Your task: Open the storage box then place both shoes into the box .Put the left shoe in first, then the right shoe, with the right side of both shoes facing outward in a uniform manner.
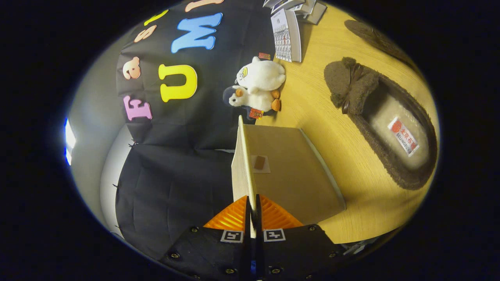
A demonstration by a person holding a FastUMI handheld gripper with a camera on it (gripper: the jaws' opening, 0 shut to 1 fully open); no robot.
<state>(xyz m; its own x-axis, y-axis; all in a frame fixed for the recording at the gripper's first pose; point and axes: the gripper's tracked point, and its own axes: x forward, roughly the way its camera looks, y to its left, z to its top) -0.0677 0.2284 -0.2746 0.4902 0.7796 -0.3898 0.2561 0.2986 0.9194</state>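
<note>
Jaws pressed together on the thin edge of the storage box lid point(243, 164), both fingers point(234, 216) clamping the panel near its closer end, gripper point(252, 212) rolled so the table point(312, 105) runs up along one side. Lid lifted edge-on, standing away from the box body point(297, 171), a tan cardboard surface with a small brown patch on a pale square just beside the lid. Beyond the box and to its far side, one brown fuzzy shoe point(375, 125) lying on the table, opening facing the camera, pale lining with a label inside, bow on the toe; well apart from the box, not touching it. Part of a second dark brown shoe point(375, 37) farther off near the table's end. Past the lid's far end, two plush toys point(259, 88) stacked against the black cloth wall, white one over a white-and-dark one with orange feet. Near them a standing desk calendar point(287, 35), with some pale boxes point(304, 8) behind it.
</note>
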